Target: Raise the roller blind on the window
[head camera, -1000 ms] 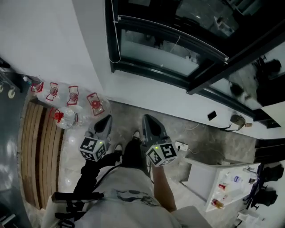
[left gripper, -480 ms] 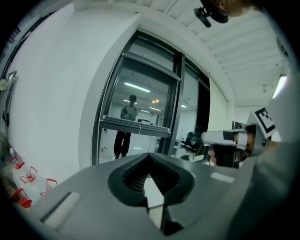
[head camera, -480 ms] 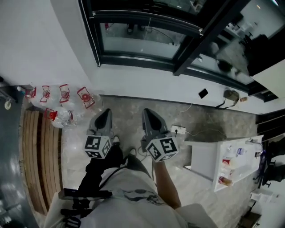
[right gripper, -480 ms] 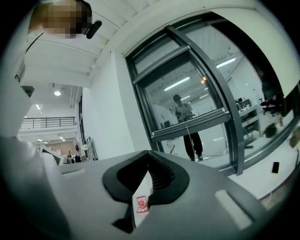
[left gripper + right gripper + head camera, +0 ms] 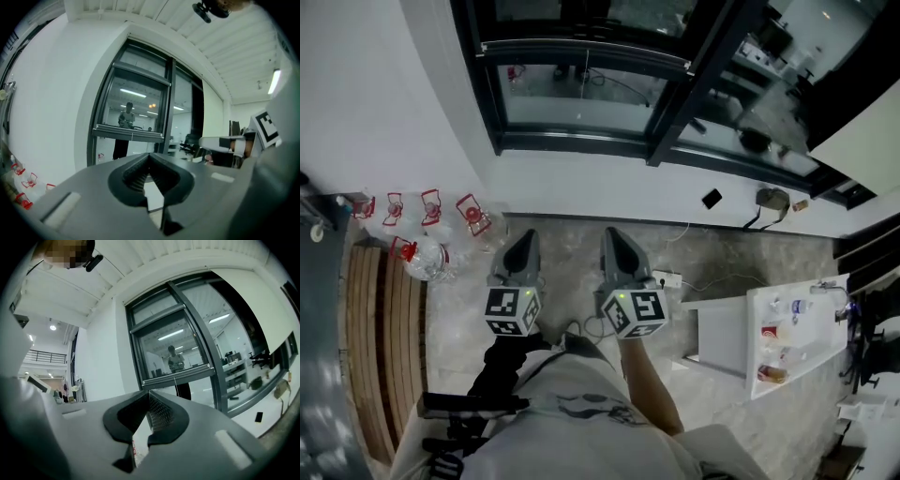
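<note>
The dark-framed window (image 5: 581,94) fills the top of the head view. A pale horizontal rail (image 5: 581,52) crosses it, and a thin cord (image 5: 584,67) hangs from the rail's middle. The same rail (image 5: 129,132) shows in the left gripper view and again as a rail (image 5: 180,373) in the right gripper view. My left gripper (image 5: 528,240) and right gripper (image 5: 612,234) are held side by side over the floor, pointing at the wall below the window and well short of it. Both are shut with nothing between the jaws, as the left gripper (image 5: 149,154) and right gripper (image 5: 147,393) views show.
Several clear water jugs with red handles (image 5: 431,216) stand at the left by the wall, beside a slatted wooden bench (image 5: 380,328). A power strip (image 5: 667,278) with cables lies on the floor ahead. A white table (image 5: 787,337) with small items stands at the right.
Both grippers have moved forward toward the window wall, staying side by side and shut. The window now sits more to the middle of the head view.
</note>
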